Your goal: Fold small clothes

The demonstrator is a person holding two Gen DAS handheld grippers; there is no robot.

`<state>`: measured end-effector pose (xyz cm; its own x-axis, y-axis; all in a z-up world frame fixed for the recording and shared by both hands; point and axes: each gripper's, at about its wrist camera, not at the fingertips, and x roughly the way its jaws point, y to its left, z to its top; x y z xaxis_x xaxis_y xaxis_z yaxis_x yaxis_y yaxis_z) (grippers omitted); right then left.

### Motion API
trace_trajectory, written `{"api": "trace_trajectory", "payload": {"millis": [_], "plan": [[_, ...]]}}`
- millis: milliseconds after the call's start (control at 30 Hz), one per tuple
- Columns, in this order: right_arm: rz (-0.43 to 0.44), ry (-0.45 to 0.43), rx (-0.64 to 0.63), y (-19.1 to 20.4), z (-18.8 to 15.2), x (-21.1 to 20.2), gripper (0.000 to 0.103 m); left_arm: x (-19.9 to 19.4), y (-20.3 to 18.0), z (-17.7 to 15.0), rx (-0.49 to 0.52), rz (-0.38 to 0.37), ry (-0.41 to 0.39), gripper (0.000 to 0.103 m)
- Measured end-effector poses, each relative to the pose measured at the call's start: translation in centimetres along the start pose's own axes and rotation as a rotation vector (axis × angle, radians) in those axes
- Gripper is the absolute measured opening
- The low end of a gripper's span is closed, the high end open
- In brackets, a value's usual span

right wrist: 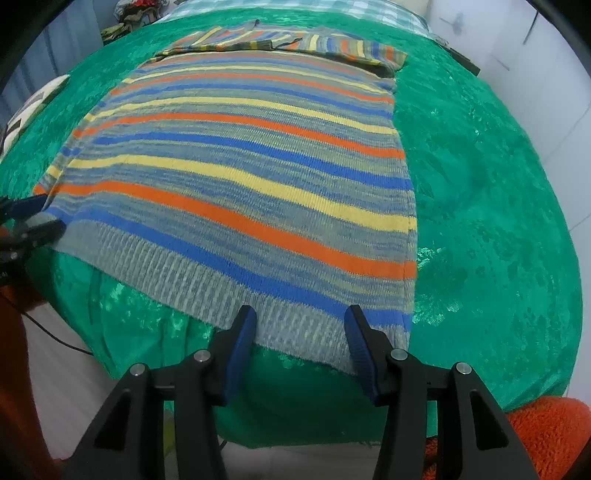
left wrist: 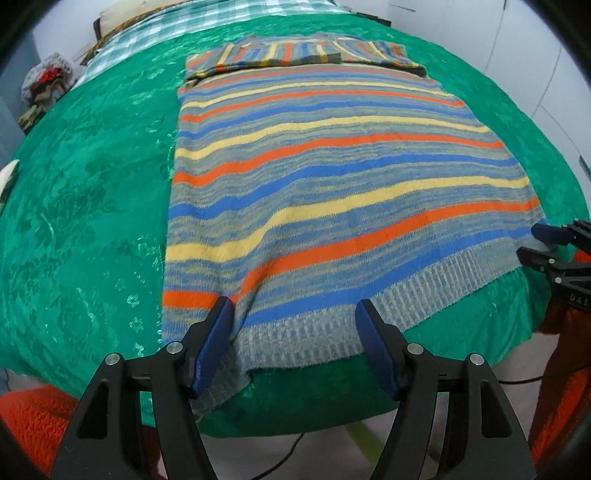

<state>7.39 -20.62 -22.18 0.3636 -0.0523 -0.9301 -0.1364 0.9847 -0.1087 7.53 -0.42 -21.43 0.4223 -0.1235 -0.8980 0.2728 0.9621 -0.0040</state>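
Observation:
A striped knit sweater [left wrist: 332,177] in grey, blue, orange and yellow lies flat on the green bedspread [left wrist: 85,192], its sleeves folded across the far end. Its ribbed hem [left wrist: 317,332] hangs a little over the near edge. My left gripper [left wrist: 295,314] is open, its jaws standing wide over the hem's left corner. My right gripper [right wrist: 301,319] is open over the hem's right corner [right wrist: 332,332]. The sweater also shows in the right wrist view [right wrist: 251,166]. The right gripper shows at the right edge of the left wrist view [left wrist: 532,242], the left gripper at the left edge of the right wrist view [right wrist: 48,214].
A checked cloth [left wrist: 177,22] covers the far end of the bed. A pile of clothes [left wrist: 44,85] sits at the far left. A white wall [right wrist: 535,74] lies to the right. Orange knit sleeves [right wrist: 546,435] and cables [left wrist: 280,458] are below the bed edge.

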Motion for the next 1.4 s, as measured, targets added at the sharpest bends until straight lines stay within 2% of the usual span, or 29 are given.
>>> {"api": "trace_trajectory", "payload": {"millis": [633,767,833,867,933,1000,1067,1133,1233,1300,1400], "plan": [[0.005,0.016,-0.012,0.0,-1.2,-0.9,0.052,-0.6,0.2,-2.1,0.000,0.018,0.089,0.071],[0.024,0.061,-0.020,-0.1,-2.3,-1.5,0.055,-1.4,-0.1,-2.2,0.032,0.020,0.134,0.070],[0.052,0.081,-0.003,-0.6,-2.6,-2.3,0.055,-2.6,0.1,-2.4,0.034,-0.010,0.168,0.070],[0.075,0.088,0.007,-1.0,-2.8,-2.8,0.055,-3.5,0.4,-2.4,0.021,-0.036,0.163,0.070],[0.140,0.061,0.051,-2.7,-3.2,-4.6,0.055,-6.2,1.8,-2.4,-0.025,-0.091,0.101,0.071],[0.154,-0.012,0.122,-5.2,-3.3,-6.7,0.057,-8.5,3.8,-1.9,-0.084,-0.109,0.014,0.084],[0.166,-0.080,0.211,-8.2,-3.2,-8.3,0.061,-9.6,5.9,-1.3,-0.143,-0.110,-0.062,0.089],[0.217,-0.107,0.290,-10.8,-3.0,-8.5,0.062,-8.7,7.9,-0.2,-0.188,-0.122,-0.088,0.089],[0.309,-0.087,0.361,-12.7,-2.1,-6.8,0.062,-5.3,9.0,0.6,-0.224,-0.124,-0.037,0.080],[0.377,-0.050,0.383,-12.7,-1.7,-5.1,0.062,-2.8,8.9,0.7,-0.231,-0.139,0.043,0.062],[0.433,0.013,0.380,-11.3,-1.5,-2.6,0.061,-2.0,7.9,0.1,-0.219,-0.123,0.059,0.060]]}}
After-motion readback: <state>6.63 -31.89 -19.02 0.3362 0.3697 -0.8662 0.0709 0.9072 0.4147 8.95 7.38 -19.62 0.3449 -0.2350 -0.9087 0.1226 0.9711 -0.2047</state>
